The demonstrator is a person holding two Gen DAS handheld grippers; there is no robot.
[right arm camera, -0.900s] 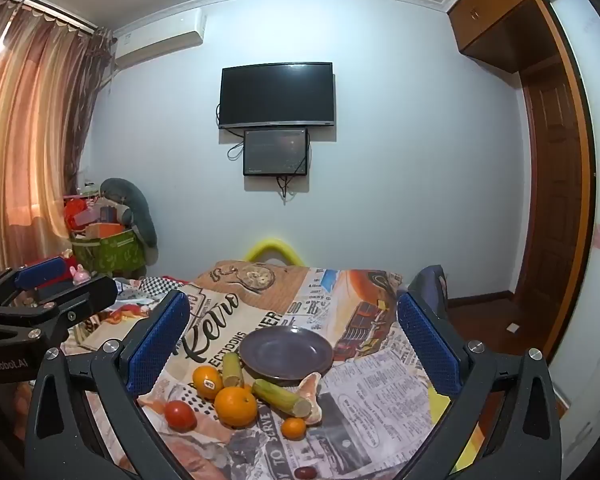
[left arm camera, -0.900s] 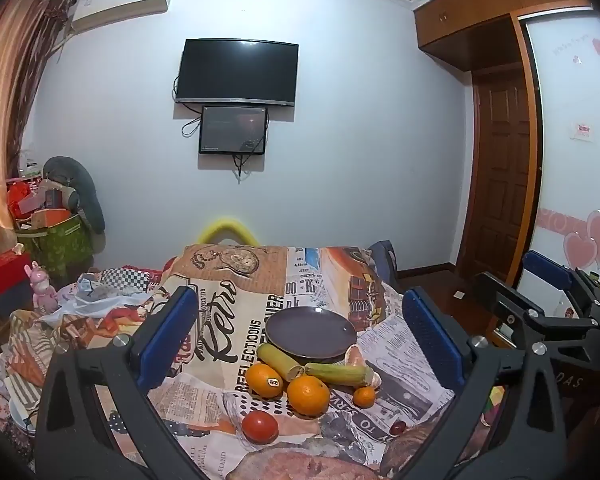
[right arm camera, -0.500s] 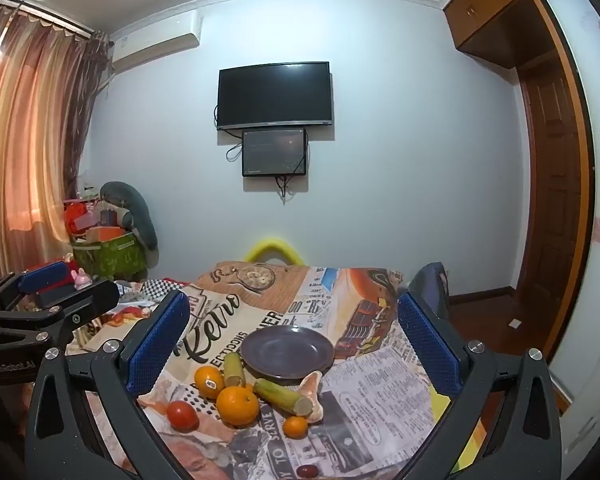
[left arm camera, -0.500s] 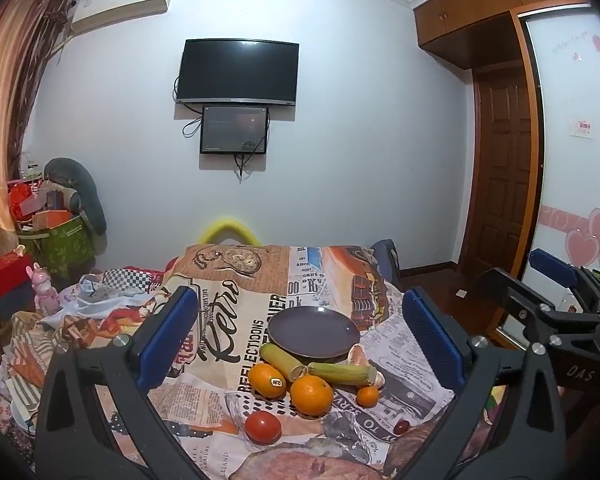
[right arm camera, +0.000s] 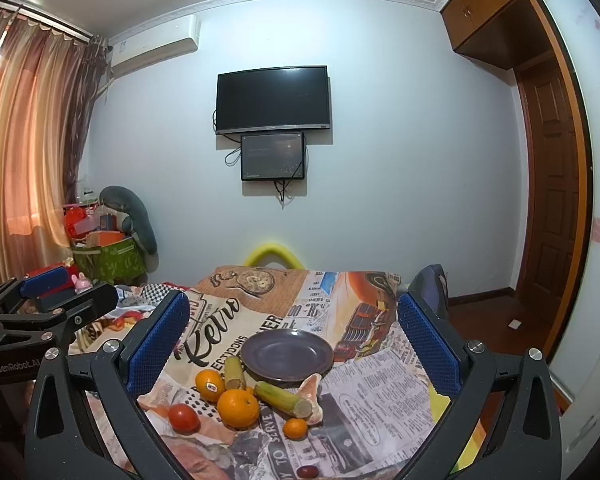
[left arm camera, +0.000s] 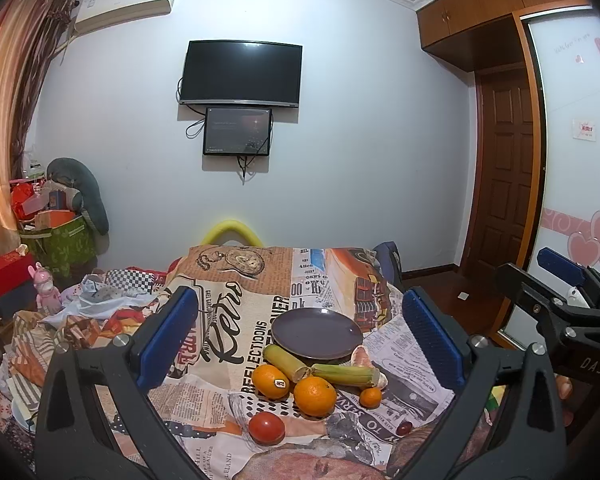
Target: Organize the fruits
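A dark purple plate (left arm camera: pixel 316 333) (right arm camera: pixel 287 354) lies bare on a table under a newspaper-print cloth. In front of it sit two oranges (left arm camera: pixel 314 396) (left arm camera: pixel 270 381), a small tangerine (left arm camera: pixel 370 397), a red tomato (left arm camera: pixel 266 428), two green sugarcane pieces (left arm camera: pixel 344 374) (left arm camera: pixel 285 361), a pomelo wedge (right arm camera: pixel 310 394) and a dark grape (left arm camera: pixel 404 427). My left gripper (left arm camera: pixel 300 332) is open, held back from the fruit with nothing between its blue pads. My right gripper (right arm camera: pixel 292 336) is open too, also short of the fruit. Each gripper shows at the edge of the other's view.
A printed cloth (left arm camera: pixel 240 312) covers the table. Crumpled fabric and a pink toy (left arm camera: pixel 46 290) lie to the left, with a green box (left arm camera: pixel 66 242) of clutter behind. A TV (left arm camera: pixel 242 74) hangs on the far wall. A wooden door (left arm camera: pixel 504 168) stands at the right.
Both grippers have drifted only slightly; the fruit and plate have not moved, and both jaws have stayed wide.
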